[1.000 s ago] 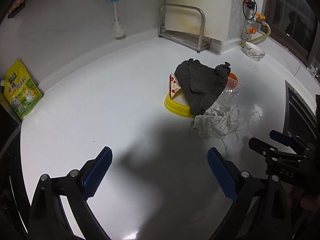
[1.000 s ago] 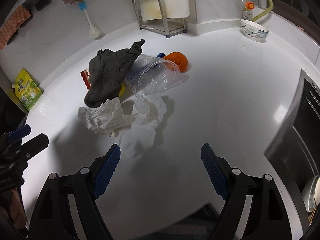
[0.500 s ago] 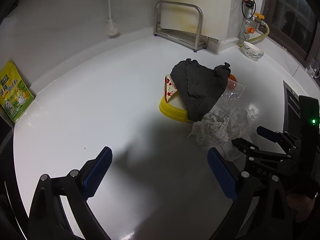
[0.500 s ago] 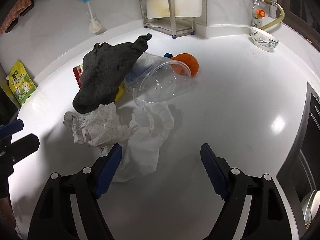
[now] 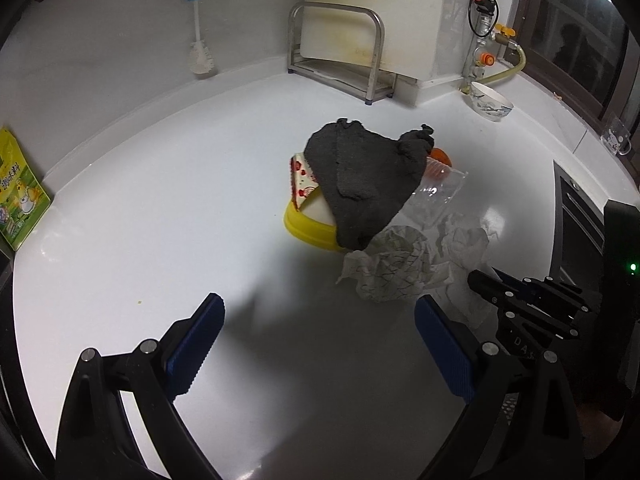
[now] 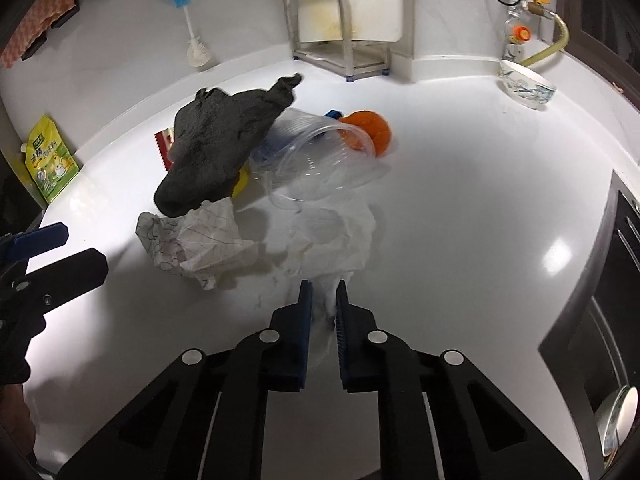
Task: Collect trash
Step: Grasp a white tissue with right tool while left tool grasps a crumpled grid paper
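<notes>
A heap of trash lies on the white counter (image 6: 460, 200). A dark grey cloth (image 6: 224, 152) drapes over a yellow dish (image 5: 308, 228) and a red-patterned carton (image 5: 300, 176). A clear plastic cup (image 6: 320, 164) lies on its side by an orange ball (image 6: 372, 128). A crumpled lined paper (image 6: 200, 240) and a white tissue (image 6: 340, 240) lie in front. My right gripper (image 6: 323, 300) is shut on the near end of the white tissue. My left gripper (image 5: 316, 344) is open and empty, short of the lined paper (image 5: 392, 268).
A metal rack (image 6: 340, 40) holding a white board stands at the back wall, with a dish brush (image 6: 192, 28) to its left. A patterned bowl (image 6: 526, 88) sits back right. A green-yellow pouch (image 6: 50, 160) leans at the left. A dark stove edge (image 6: 612, 280) is at the right.
My right gripper moved forward onto the white tissue and closed on it. My left gripper stayed open and shifted a little closer to the heap.
</notes>
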The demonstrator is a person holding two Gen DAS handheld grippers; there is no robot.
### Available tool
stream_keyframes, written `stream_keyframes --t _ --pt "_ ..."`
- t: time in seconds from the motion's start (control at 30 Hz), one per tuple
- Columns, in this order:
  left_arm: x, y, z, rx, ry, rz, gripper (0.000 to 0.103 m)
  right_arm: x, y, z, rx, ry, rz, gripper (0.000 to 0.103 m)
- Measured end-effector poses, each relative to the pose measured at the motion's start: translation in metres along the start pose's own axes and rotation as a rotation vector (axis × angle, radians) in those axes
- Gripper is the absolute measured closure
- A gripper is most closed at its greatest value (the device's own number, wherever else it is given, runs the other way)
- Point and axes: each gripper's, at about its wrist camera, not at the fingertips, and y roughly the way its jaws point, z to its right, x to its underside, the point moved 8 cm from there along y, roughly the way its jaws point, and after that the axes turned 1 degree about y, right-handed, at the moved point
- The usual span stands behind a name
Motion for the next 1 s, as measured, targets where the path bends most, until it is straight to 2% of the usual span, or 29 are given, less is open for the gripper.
stream_keyframes --t 0.33,0.6,0.73,0.8,0.87,0.97,1.0 --pt "-0.014 0.010 0.028 0.033 -0.004 0.014 0.008 0.010 -0.027 0.051 0.029 0.152 0.033 0.094" --pt "-0.018 0.043 0.034 0.000 -0.046 -0.025 0.008 0.025 -0.043 0.065 0.043 0.186 0.041 0.094" --pt "-0.017 0.052 0.036 0.007 -0.057 -0.021 0.008 0.031 -0.048 0.069 0.042 0.202 0.044 0.095" --pt "-0.015 0.057 0.037 0.013 -0.057 -0.029 0.021 0.032 -0.049 0.069 0.041 0.206 0.045 0.095" --pt "-0.013 0.063 0.039 0.025 -0.055 -0.056 0.044 0.033 -0.051 0.069 0.038 0.209 0.048 0.095" --pt "-0.011 0.066 0.038 0.027 -0.057 -0.062 0.059 0.034 -0.052 0.069 0.036 0.208 0.047 0.095" --pt "-0.012 0.066 0.038 0.034 -0.060 -0.060 0.060 0.033 -0.052 0.069 0.035 0.209 0.047 0.095"
